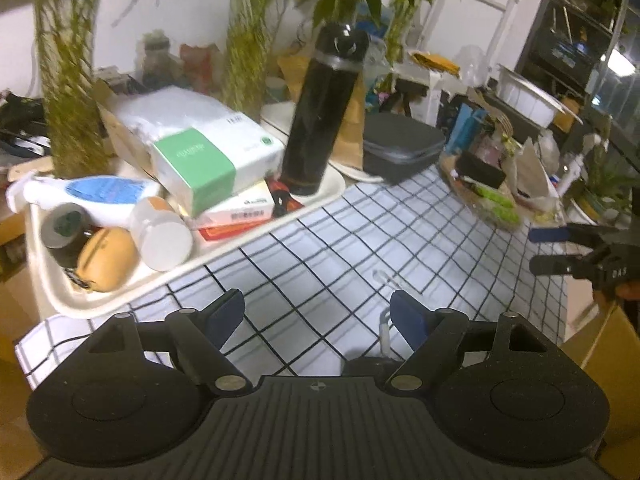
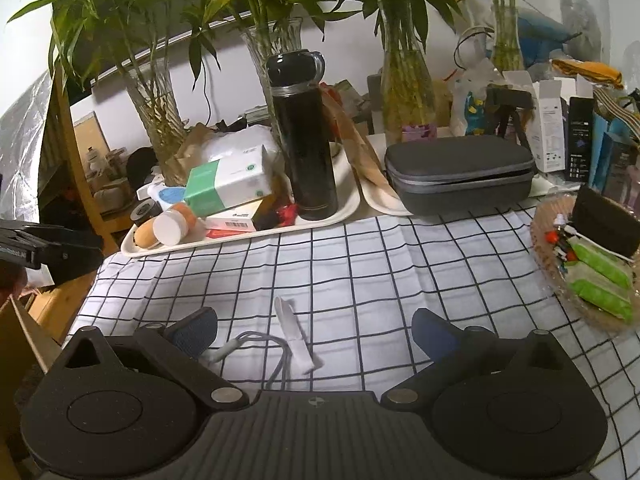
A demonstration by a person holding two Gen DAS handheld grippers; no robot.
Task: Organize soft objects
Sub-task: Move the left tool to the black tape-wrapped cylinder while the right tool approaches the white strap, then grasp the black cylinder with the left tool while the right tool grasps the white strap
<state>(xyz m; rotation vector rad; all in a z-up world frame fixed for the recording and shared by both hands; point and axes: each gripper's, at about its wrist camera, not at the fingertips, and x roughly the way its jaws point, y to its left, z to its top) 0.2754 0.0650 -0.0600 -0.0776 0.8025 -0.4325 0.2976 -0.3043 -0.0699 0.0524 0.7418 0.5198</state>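
Item: thin grey cord (image 2: 276, 354) with a whitish plug end, lying loose and looped on the white cloth with a black grid (image 2: 360, 272), low centre of the right wrist view, just beside a small flat white strip (image 2: 294, 332). In the left wrist view only its pale end (image 1: 385, 330) shows, low and right of centre, near one blue pad. Handling, by my estimate: very light, limp, no shape of its own; it will trail and snag if lifted by one end, so the bunched loop near the plug looks the better place to pinch. The cloth beneath is soft and may ruck up with it. Left gripper (image 1: 318, 312): jaws spread, nothing between them. Right gripper (image 2: 316, 332): jaws spread wide, cord and strip lying between them on the cloth, not pinched. Nearby, upper left: cream tray (image 2: 352, 204) crowded with a tall black flask (image 2: 302, 136), a green-and-white box (image 2: 228, 184) and bottles. Upper right: grey zip case (image 2: 460, 172).
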